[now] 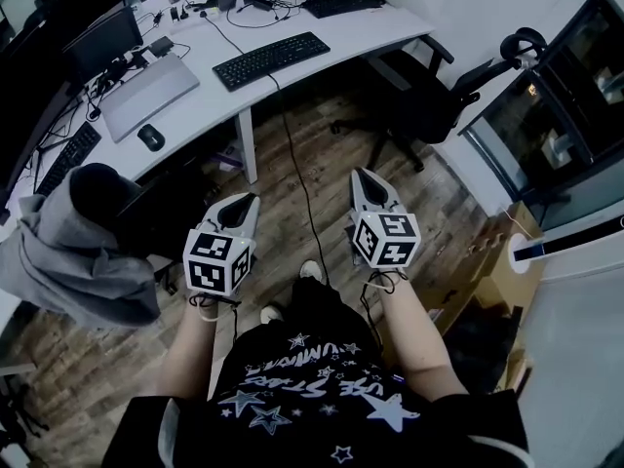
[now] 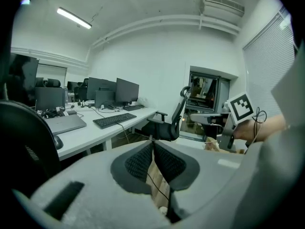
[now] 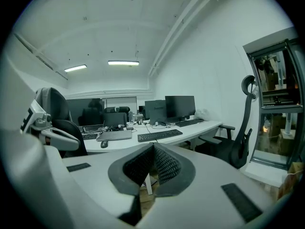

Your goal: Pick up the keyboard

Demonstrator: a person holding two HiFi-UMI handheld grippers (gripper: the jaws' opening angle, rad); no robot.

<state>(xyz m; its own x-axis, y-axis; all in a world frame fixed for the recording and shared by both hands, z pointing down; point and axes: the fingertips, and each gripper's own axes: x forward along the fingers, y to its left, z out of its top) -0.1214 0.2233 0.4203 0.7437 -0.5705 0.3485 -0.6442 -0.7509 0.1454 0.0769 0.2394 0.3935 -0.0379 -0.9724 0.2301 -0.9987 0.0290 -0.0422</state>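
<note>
A black keyboard (image 1: 271, 59) lies on the white desk (image 1: 331, 39), well ahead of both grippers; its cable hangs off the desk edge. It also shows in the left gripper view as the keyboard (image 2: 114, 120), and in the right gripper view as the keyboard (image 3: 159, 135). My left gripper (image 1: 250, 201) and right gripper (image 1: 362, 176) hover side by side over the wooden floor, short of the desk. Both are shut with nothing between the jaws. The pads of the left gripper (image 2: 152, 145) and of the right gripper (image 3: 153, 147) meet.
On the desk lie a closed laptop (image 1: 148, 94), a mouse (image 1: 150, 136) and two more keyboards (image 1: 343, 4) (image 1: 66, 159). A black office chair (image 1: 419, 96) stands right of the desk. Another chair with a grey hoodie (image 1: 78, 261) is at my left. Cardboard boxes (image 1: 497, 261) sit at right.
</note>
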